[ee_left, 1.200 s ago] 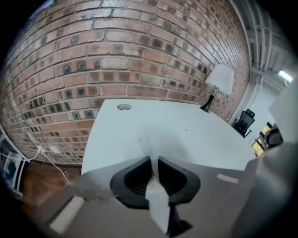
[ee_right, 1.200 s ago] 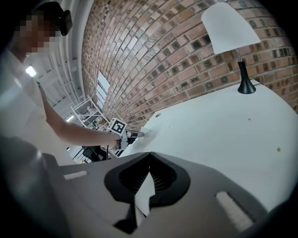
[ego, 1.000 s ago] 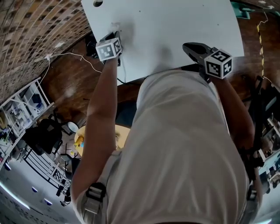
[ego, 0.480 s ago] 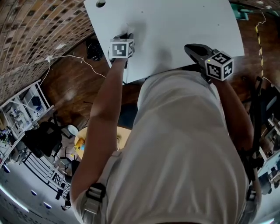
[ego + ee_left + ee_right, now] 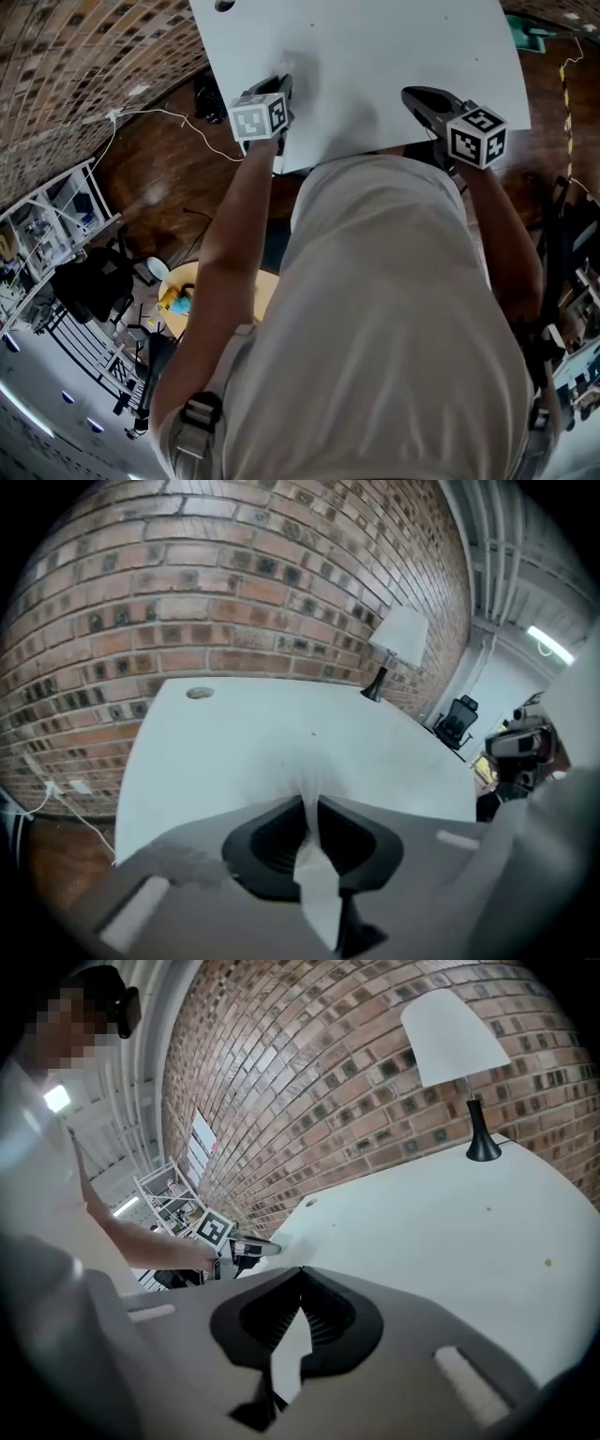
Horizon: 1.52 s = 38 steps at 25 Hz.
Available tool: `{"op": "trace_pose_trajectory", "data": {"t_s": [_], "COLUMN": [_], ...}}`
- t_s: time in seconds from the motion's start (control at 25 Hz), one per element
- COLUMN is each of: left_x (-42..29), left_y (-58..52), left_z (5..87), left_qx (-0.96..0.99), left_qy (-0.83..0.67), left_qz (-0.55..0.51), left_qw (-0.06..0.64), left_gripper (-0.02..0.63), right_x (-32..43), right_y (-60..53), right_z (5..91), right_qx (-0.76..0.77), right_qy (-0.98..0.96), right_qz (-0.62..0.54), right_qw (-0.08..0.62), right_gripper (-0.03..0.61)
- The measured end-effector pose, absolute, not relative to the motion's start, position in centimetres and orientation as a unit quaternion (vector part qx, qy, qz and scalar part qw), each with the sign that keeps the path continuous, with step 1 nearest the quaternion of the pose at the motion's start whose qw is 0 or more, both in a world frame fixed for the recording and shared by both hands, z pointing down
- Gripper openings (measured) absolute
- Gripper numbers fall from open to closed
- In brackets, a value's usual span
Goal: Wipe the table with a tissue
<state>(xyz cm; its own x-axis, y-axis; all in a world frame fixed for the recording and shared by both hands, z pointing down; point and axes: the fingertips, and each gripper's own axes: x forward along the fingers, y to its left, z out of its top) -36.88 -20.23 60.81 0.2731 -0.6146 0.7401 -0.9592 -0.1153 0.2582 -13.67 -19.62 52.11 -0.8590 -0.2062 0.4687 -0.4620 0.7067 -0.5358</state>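
Note:
A white tissue (image 5: 306,776) is pinched between the jaws of my left gripper (image 5: 309,803), and its front fans out onto the white table (image 5: 225,752). In the head view the left gripper (image 5: 279,84) points down at the table (image 5: 403,37) near its front left edge. My right gripper (image 5: 410,95) hovers over the front right part of the table, its jaws shut with nothing between them. In the right gripper view its tips (image 5: 300,1270) meet, and the left gripper (image 5: 251,1249) shows beyond them at the left.
A white table lamp (image 5: 459,1044) on a black base stands at the far right corner by the brick wall (image 5: 234,583). A round cable hole (image 5: 198,693) sits at the far left corner. Cables and a shelf rack (image 5: 56,225) are on the floor to the left.
My left gripper has slid to the right along the table's front left part with the tissue in it. The right gripper has stayed in place.

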Motion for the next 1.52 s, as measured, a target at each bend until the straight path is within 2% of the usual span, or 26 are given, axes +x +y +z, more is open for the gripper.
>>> {"op": "trace_pose_trajectory", "data": {"t_s": [0.12, 0.28, 0.44, 0.76, 0.96, 1.16, 1.32, 1.52], "left_x": [-39.7, -39.1, -37.5, -34.0, -36.3, -40.0, -39.1, -37.3], "left_y": [-21.0, -22.4, -23.6, -27.6, -31.2, -34.2, -35.4, -35.5], "left_z": [60.6, 60.8, 61.2, 60.7, 62.1, 63.6, 63.0, 63.2], "left_qx": [0.679, 0.679, 0.667, 0.686, 0.676, 0.653, 0.643, 0.643], "left_qy": [-0.599, -0.600, -0.608, -0.600, -0.610, -0.634, -0.623, -0.595], "left_qz": [0.208, 0.166, 0.221, 0.223, 0.237, 0.269, 0.352, 0.403], "left_qw": [0.371, 0.389, 0.369, 0.346, 0.339, 0.316, 0.274, 0.265], "left_gripper": [0.041, 0.043, 0.043, 0.044, 0.046, 0.046, 0.046, 0.040], "right_x": [-13.6, -12.4, -10.5, -6.9, -6.9, -7.2, -5.8, -4.3], "right_y": [-19.9, -19.5, -19.9, -21.3, -22.5, -22.6, -22.0, -22.0], "right_z": [52.3, 53.1, 53.7, 53.2, 52.9, 53.9, 53.5, 52.6], "right_qx": [0.177, 0.167, 0.169, 0.172, 0.190, 0.189, 0.177, 0.177], "right_qy": [-0.906, -0.903, -0.900, -0.907, -0.905, -0.902, -0.904, -0.907], "right_qz": [0.338, 0.349, 0.350, 0.325, 0.312, 0.307, 0.306, 0.303], "right_qw": [0.186, 0.188, 0.196, 0.204, 0.218, 0.238, 0.242, 0.234], "right_gripper": [0.008, 0.008, 0.008, 0.008, 0.008, 0.008, 0.008, 0.008]}}
